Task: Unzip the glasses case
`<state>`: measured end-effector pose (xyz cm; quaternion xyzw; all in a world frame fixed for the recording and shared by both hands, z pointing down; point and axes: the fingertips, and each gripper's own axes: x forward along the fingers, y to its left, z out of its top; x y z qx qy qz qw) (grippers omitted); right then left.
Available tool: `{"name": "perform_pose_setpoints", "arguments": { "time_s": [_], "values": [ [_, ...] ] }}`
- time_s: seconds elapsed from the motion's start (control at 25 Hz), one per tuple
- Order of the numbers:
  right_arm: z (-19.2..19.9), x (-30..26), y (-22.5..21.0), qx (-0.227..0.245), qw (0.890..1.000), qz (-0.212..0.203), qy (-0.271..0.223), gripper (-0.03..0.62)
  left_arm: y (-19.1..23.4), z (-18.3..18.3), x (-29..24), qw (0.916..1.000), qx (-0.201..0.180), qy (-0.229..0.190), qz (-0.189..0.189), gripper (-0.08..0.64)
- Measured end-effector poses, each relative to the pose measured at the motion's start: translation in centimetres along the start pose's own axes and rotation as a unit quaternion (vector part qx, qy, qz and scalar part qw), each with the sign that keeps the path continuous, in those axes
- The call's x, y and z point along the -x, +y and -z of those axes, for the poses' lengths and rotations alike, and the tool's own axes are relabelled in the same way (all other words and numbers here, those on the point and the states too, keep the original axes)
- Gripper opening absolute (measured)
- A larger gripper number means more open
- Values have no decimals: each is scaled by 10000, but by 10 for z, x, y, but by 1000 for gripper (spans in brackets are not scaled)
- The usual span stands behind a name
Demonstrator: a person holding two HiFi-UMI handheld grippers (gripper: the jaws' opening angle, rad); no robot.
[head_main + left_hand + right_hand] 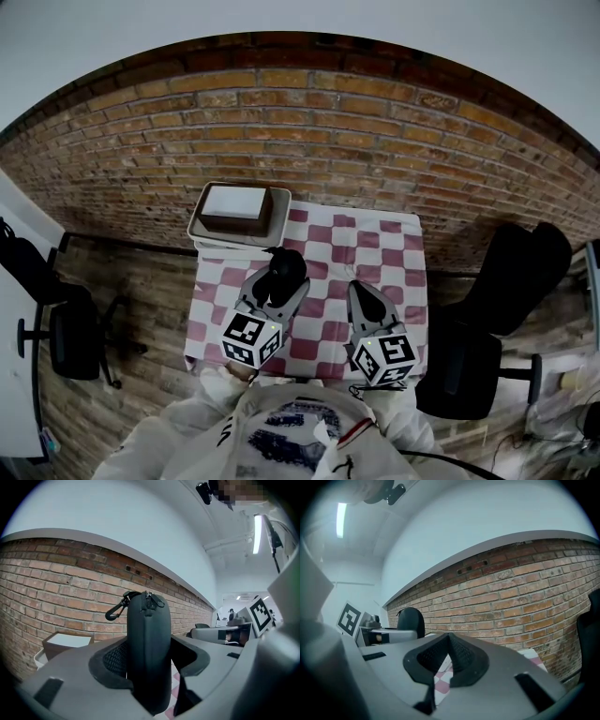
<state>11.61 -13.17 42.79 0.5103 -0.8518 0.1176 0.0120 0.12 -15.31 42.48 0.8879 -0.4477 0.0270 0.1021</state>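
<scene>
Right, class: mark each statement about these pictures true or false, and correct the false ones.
1. The left gripper is shut on the case. True.
2. The case's zip is pulled open. False: what shows of it is closed.
3. The right gripper holds the zip pull. False: its jaws are together on nothing, apart from the case.
4. A tray with a box in it sits at the table's far left corner. True.
5. The cloth is plain blue. False: the cloth has red and white checks.
</scene>
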Motion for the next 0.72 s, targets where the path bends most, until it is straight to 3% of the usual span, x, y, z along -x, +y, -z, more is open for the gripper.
{"name": "perform_pose_setpoints", "arguments": {
  "time_s": [0.72],
  "values": [
    [3, 2, 2, -98, 9999, -26, 119, 12, -2, 2, 3, 9998, 128, 138, -65, 249]
  ]
}}
